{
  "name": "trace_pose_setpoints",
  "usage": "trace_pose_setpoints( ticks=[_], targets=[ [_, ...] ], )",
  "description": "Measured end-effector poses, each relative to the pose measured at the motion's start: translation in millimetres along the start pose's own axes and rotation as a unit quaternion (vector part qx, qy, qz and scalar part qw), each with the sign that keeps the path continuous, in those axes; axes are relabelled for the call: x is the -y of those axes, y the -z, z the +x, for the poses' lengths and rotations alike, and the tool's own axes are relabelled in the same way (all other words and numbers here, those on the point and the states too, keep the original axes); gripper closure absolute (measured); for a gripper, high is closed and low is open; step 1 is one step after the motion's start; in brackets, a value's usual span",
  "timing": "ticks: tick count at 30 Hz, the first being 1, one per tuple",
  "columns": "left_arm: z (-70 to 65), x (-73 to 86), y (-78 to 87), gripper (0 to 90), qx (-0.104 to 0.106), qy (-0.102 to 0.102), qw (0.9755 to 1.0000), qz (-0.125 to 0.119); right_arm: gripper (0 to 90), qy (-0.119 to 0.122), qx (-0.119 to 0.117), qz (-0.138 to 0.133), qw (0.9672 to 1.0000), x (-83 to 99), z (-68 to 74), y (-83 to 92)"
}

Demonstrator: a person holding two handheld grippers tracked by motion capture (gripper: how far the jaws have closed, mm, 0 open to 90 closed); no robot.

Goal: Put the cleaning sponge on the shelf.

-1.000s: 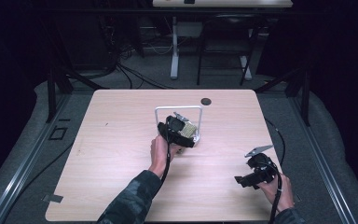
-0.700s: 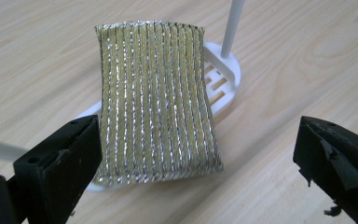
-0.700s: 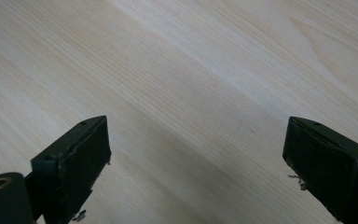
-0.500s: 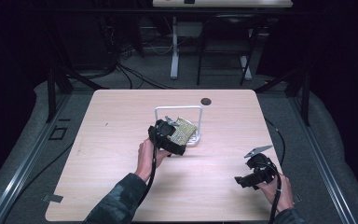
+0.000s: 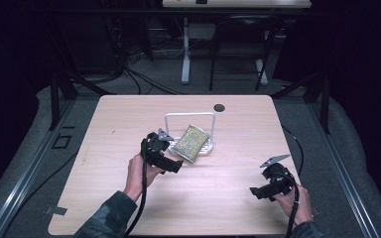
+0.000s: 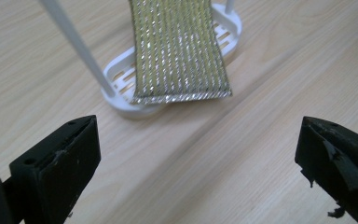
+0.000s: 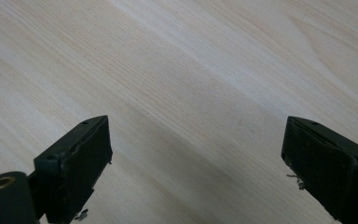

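since a second ago the left tool (image 5: 174, 159) has backed off the sponge (image 5: 191, 143), jaws just spreading, nothing between them. pale wood counter (image 5: 129, 124) in a dark room. high view shows the right tool (image 5: 256, 191) spread, well apart; the left gripper view shows the glittery sponge leaning in its white rack (image 6: 121, 93).

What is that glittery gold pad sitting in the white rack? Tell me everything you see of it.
The rectangular gold-and-silver woven scouring pad looks like sparkly metallic mesh with ribbed rows running along its length. It lies tilted in the white plastic slotted holder, its upper end leaning toward the holder's white wire frame, and its lower edge overhangs the holder's rim above the light wooden table. Neither gripper touches it.
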State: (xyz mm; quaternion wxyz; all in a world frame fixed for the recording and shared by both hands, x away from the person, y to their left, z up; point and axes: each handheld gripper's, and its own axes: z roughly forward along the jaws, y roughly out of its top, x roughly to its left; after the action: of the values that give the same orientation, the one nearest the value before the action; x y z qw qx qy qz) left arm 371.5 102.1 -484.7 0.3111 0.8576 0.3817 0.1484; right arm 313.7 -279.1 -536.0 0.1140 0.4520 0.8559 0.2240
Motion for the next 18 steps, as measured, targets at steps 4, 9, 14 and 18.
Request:
trace_pose_setpoints(
  ticks=[4,9,14,18],
  targets=[
    [10.6,14.6,6.7,0.0,0.001,0.012,0.9999,0.004,7.8,0.0,0.001,0.006,1.0,-0.2,0.4,-1.1],
    [21.8,35.8,13.7,0.0,0.0,0.019,0.9997,0.018,8.4,-0.002,0.0,0.008,1.0,0.4,-0.1,-1.8],
    [29.2,51.1,21.8,0.0,0.004,0.018,0.9996,0.022,8.4,-0.003,0.002,0.01,0.9999,0.9,-0.4,-3.1],
    [34.7,61.6,26.5,0.0,0.007,0.019,0.9994,0.029,8.6,-0.004,0.0,0.01,0.9999,0.8,-0.2,-3.6]
  ],
)
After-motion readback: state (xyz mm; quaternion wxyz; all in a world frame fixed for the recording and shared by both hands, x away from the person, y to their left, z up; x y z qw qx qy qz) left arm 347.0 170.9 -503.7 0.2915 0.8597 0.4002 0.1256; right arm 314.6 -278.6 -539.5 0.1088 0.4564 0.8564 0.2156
